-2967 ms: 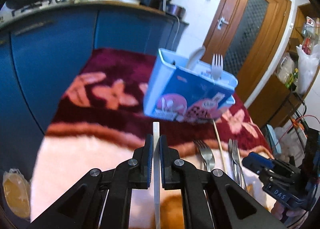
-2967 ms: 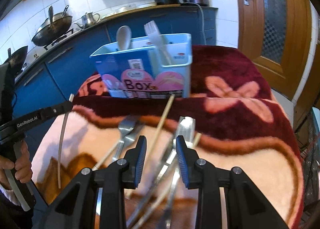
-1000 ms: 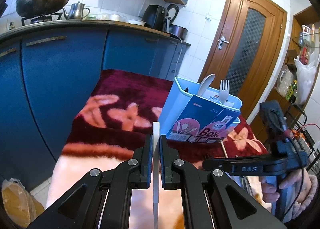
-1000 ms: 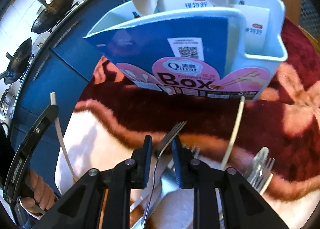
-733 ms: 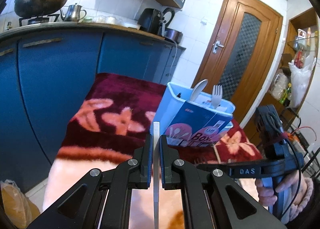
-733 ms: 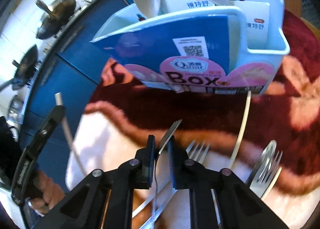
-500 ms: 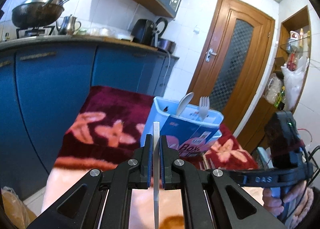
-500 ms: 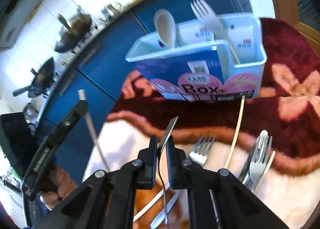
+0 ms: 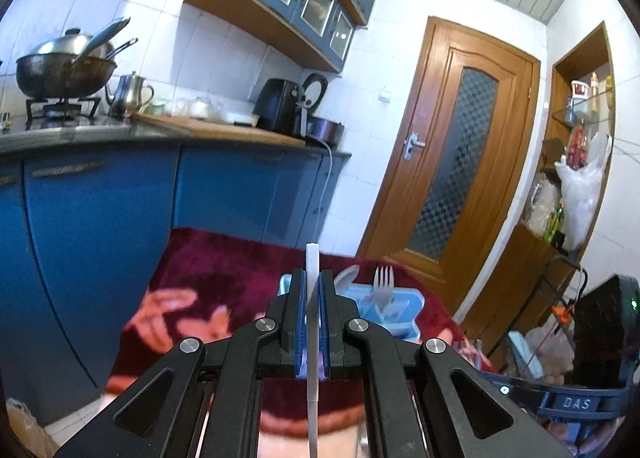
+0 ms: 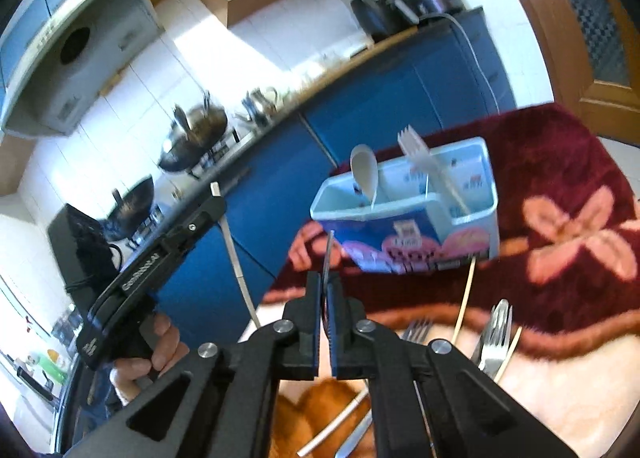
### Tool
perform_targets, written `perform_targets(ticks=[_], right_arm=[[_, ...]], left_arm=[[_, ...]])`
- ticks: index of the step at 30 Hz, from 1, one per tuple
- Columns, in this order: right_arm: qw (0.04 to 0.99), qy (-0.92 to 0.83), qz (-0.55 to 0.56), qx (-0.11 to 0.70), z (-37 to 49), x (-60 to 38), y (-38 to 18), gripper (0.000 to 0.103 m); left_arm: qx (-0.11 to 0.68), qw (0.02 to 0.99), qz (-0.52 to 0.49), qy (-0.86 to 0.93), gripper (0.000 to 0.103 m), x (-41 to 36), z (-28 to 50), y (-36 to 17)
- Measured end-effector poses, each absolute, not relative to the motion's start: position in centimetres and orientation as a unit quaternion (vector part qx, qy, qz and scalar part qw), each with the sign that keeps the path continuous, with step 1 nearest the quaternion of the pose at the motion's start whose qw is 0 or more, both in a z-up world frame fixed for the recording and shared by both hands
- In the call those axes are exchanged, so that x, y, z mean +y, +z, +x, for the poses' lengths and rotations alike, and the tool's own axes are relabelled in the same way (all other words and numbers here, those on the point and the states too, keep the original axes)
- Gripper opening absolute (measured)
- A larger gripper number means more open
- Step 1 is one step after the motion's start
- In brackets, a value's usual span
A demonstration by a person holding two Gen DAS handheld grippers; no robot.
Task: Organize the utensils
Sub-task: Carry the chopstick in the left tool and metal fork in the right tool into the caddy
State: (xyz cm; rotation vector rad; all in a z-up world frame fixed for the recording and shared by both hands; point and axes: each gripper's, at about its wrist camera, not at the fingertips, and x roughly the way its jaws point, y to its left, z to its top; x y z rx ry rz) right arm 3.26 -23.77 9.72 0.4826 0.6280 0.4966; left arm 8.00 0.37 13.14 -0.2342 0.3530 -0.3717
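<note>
Left gripper [image 9: 312, 290]: black, blue-padded fingers pressed onto a thin white stick-like utensil [image 9: 311, 322], held upright above the near part of the table; its tip stands past the fingertips.
Right gripper [image 10: 324, 290]: pinching a metal fork [image 10: 327, 258] edge-on, tines up, raised off the table.
Holder: a light-blue plastic utensil box with a printed blue-and-pink front [image 10: 416, 210] stands near the far edge of the table.
Inside holder: a white plastic spoon [image 10: 365, 174] in the left compartment, a white plastic fork [image 10: 420, 156] leaning in a compartment to its right.
Table cover: a plush maroon-and-cream flowered blanket [image 10: 568, 218].
Loose items: metal forks [image 10: 494, 334] and a pale chopstick [image 10: 464, 298] lie on the blanket towards the near edge, in front of the box.
</note>
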Motion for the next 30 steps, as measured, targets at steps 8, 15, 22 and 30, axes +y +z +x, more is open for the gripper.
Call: perform_targets(ticks=[8,15,22,30], right_arm=[[0.934,0.201,0.213,0.206,3.7,-25.5,14.0,0.003],[0.939,0.194,0.217,0.184,5.4,-26.9,16.3,0.003],[0.939,0.196,0.237,0.156,7.0,-28.5,18.0,0.003],[0.94,0.195,0.24,0.143,9.4,-28.6,17.8,0.003]], left_arm=[[0.131,0.961,-0.151,-0.193,0.006,-1.1,10.8,16.3],[0.084,0.974,-0.135,-0.161,0.006,-2.2,13.4,18.6],[0.063,0.982,-0.119,-0.133,0.006,-2.9,16.3,17.5],[0.074,0.986,-0.109,-0.102,0.006,-3.9,18.8,13.9]])
